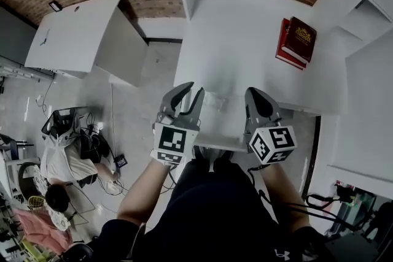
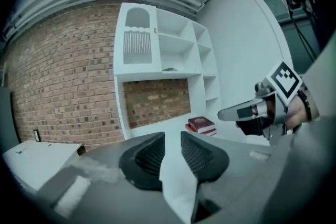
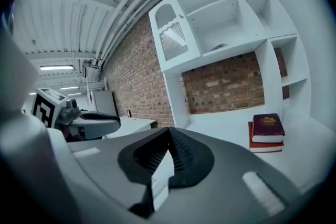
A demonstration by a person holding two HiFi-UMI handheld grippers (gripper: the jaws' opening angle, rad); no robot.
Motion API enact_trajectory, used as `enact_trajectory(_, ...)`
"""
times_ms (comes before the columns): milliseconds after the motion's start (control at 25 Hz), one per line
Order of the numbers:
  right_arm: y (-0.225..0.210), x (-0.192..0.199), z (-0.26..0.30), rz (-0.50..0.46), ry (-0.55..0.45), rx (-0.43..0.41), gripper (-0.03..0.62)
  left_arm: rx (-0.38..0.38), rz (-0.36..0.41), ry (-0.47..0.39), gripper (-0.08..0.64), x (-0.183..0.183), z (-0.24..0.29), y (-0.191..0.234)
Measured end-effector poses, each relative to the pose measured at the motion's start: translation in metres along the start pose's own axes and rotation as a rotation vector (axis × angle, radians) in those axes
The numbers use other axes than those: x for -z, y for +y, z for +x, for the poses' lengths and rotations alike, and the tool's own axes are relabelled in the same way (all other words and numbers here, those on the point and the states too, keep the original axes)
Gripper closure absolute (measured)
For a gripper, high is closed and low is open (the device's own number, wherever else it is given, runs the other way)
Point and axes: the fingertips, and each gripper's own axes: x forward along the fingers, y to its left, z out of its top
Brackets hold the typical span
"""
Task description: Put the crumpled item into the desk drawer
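Observation:
A pale, crumpled white item (image 1: pixel 215 100) lies on the white desk (image 1: pixel 245 21) near its front edge, faint against the top. It sits between my two grippers. My left gripper (image 1: pixel 187 97) hovers just left of it, jaws apart with nothing between them; the left gripper view shows only desk through the gap (image 2: pixel 172 136). Just right of the item is my right gripper (image 1: pixel 261 100), and its jaws meet in the right gripper view (image 3: pixel 169 131). No drawer front shows in any view.
Two red books (image 1: pixel 296 41) are stacked at the desk's far right, below a white shelf unit (image 3: pixel 220 23) on a brick wall. A second white table (image 1: pixel 80 34) stands to the left. A person (image 1: pixel 61 169) sits low at the left among cables.

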Motion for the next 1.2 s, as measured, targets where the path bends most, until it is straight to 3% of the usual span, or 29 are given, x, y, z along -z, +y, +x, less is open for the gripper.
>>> enact_trajectory(200,0.007,-0.036,-0.005,-0.044,-0.075,-0.005,0.591,-0.012,-0.018,-0.09,0.479,-0.037,-0.01,0.002)
enact_trajectory(360,0.012,-0.062,-0.008,-0.078,-0.126,-0.002,0.59,-0.018,-0.013,-0.158,0.555,-0.062,-0.017,0.005)
enact_trajectory(760,0.027,-0.097,-0.018,-0.157,-0.222,-0.014,0.591,-0.026,-0.044,-0.274,0.558,-0.1,-0.031,0.003)
enact_trajectory(1200,0.045,-0.122,-0.024,-0.266,-0.298,-0.026,0.591,-0.025,-0.066,-0.319,0.558,-0.119,-0.038,0.007)
